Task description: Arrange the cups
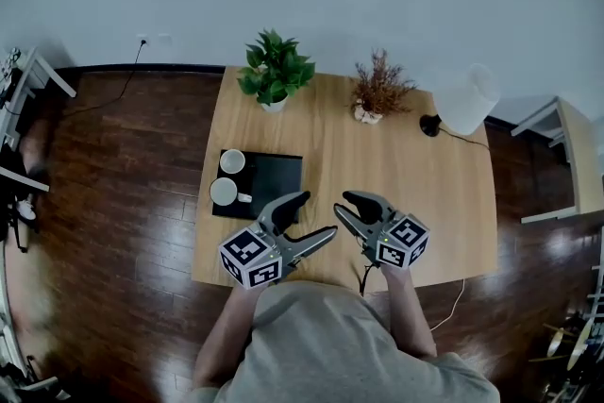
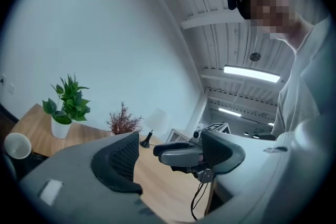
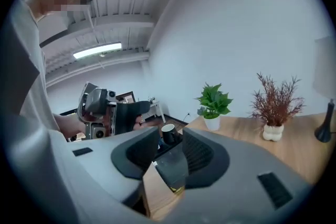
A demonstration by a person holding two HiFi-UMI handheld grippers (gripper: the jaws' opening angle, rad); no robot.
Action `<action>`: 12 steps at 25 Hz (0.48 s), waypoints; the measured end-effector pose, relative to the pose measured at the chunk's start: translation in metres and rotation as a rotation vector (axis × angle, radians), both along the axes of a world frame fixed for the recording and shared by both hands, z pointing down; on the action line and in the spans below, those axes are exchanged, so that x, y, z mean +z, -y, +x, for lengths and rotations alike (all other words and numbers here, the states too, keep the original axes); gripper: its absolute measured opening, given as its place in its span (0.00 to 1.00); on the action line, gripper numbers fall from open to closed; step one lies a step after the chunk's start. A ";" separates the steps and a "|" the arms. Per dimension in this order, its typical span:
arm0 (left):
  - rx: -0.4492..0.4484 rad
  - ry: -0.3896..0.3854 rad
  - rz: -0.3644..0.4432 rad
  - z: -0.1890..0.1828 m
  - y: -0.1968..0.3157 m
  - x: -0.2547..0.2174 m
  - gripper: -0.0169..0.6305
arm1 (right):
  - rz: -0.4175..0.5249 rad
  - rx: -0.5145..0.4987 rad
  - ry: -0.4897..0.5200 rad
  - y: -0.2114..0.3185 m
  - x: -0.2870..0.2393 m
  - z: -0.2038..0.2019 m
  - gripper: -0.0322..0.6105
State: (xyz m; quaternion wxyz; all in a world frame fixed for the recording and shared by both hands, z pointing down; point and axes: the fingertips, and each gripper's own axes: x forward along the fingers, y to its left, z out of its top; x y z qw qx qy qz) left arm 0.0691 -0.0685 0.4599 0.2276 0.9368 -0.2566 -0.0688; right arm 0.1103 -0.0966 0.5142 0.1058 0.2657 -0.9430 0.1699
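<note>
Two white cups, one behind the other, stand on a black tray at the left of the wooden table. My left gripper hovers over the table's front edge just right of the tray, open and empty. My right gripper faces it closely, tips almost meeting, also open and empty. In the left gripper view the jaws frame the other gripper's finger, and one cup shows at the far left. In the right gripper view the jaws frame a cup on the tray.
A green potted plant, a dried plant in a white pot and a white lamp line the table's back edge. A black cable hangs at the front edge. Dark wooden floor surrounds the table, with furniture at the left.
</note>
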 end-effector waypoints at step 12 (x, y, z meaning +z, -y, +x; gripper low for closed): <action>0.165 -0.028 -0.025 0.063 -0.016 -0.004 0.58 | 0.005 0.014 0.084 -0.031 -0.027 0.039 0.26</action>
